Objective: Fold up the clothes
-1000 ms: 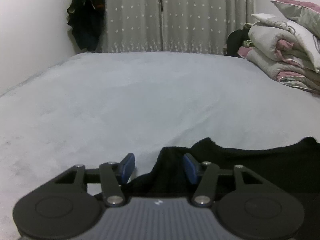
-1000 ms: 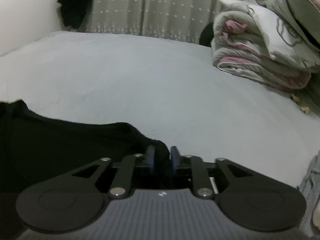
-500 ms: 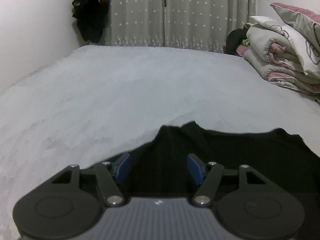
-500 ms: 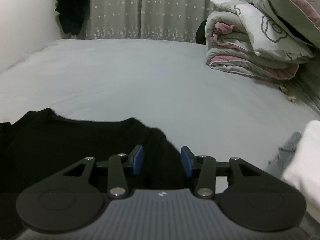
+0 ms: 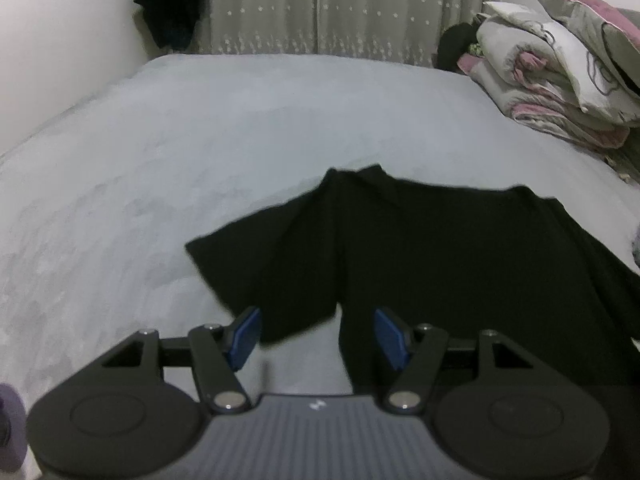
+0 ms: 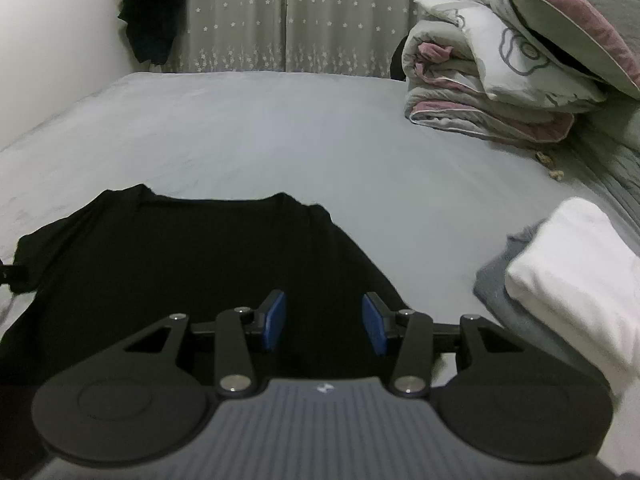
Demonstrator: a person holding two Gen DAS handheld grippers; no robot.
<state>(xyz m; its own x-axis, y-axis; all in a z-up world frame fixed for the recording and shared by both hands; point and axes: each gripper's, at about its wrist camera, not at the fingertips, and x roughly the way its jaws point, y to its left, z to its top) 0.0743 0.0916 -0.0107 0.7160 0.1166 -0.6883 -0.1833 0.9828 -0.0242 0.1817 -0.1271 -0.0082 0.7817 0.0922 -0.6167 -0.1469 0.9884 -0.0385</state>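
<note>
Left wrist view: left gripper (image 5: 316,334) hangs over the bed (image 5: 168,152) with its blue pads (image 5: 244,334) apart, nothing pinched; black shirt (image 5: 420,264) lies spread flat just ahead, collar edge away from the camera, one short sleeve (image 5: 248,264) fanned out to the left, a sliver of sheet showing between sleeve and body near the pads; shirt looks laid out, no fold in it yet that I can see; curtain (image 5: 360,8) and a dark garment (image 5: 172,4) hanging at the far wall; quilt pile (image 5: 552,80) at far right; small purple thing (image 5: 10,420) at the lower left edge, can't tell what. Right wrist view: right gripper (image 6: 324,324) likewise released, pads apart above the shirt's right side, cloth under them but not gripped; shirt (image 6: 180,256) flat with the neckline at the far edge; to the right sits a folded stack (image 6: 568,264), white piece on a grey one, so some clothes look already done; quilts (image 6: 480,80) and a pillow (image 6: 560,16) piled behind, well apart from the shirt. Judgement: spreading step finished for this shirt, all its folding left; sleeves in first, then body over, then onto the stack; any further unfolded clothes are out of sight.
</note>
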